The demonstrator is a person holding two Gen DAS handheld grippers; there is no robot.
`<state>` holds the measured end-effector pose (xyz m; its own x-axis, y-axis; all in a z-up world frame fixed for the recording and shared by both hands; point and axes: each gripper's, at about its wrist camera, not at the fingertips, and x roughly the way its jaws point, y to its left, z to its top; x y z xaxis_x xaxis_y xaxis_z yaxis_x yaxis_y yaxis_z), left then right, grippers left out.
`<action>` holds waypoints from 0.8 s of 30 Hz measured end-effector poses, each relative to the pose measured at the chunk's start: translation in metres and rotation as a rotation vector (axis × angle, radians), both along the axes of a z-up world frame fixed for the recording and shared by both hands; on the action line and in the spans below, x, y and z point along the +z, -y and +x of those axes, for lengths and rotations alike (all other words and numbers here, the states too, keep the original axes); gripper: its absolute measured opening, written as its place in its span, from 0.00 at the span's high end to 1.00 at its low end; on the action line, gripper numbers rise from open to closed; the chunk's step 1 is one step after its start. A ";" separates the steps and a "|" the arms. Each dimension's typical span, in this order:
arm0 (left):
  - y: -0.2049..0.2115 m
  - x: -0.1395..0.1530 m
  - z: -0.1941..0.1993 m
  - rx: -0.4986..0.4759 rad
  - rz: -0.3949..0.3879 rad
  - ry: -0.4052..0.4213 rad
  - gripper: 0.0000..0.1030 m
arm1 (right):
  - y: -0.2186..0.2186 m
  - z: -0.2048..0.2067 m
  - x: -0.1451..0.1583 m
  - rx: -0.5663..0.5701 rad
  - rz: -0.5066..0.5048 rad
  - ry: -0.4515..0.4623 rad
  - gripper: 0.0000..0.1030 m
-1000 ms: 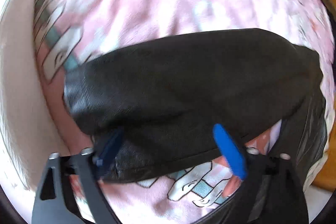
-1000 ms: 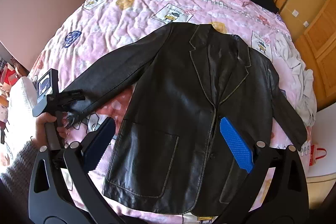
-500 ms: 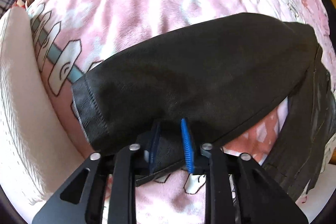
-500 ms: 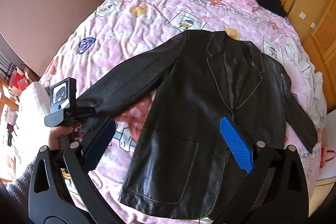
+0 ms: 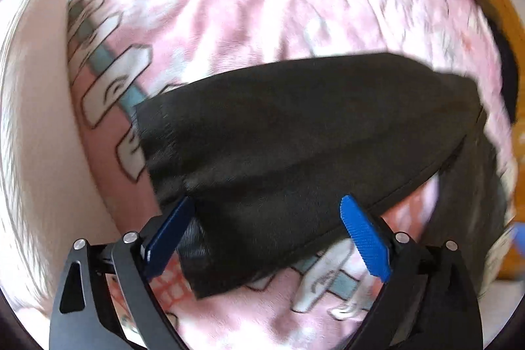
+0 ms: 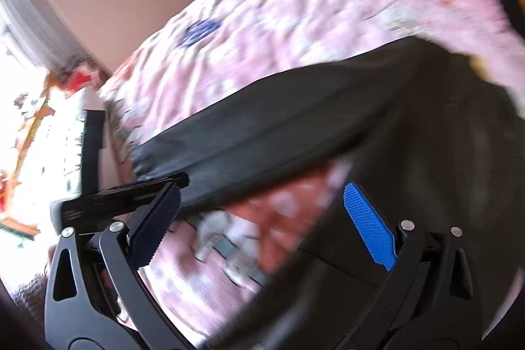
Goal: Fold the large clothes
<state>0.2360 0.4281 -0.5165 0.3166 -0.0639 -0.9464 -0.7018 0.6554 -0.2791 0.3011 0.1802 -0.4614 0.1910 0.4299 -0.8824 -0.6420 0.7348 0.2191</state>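
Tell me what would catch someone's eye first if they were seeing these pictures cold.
First the black leather jacket sleeve, stretched across the middle of a pink cartoon-print blanket. Next the bright blue pads of the left gripper, spread wide, with the sleeve's cuff end between them at the bottom of the left wrist view. In the blurred right wrist view, the right gripper is open too, above the blanket gap between sleeve and jacket body.

The jacket [image 6: 410, 127] is spread on the blanket [image 5: 229, 5]. Its sleeve [image 5: 295, 133] is stretched leftward across the blanket, the cuff lying between the spread fingers of the left gripper [image 5: 265, 235]. A strip of blanket is left between sleeve and body.
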 end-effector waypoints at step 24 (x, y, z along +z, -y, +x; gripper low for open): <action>-0.023 -0.023 -0.034 0.149 -0.080 -0.001 0.99 | -0.057 0.018 -0.146 -0.122 0.299 -0.648 0.87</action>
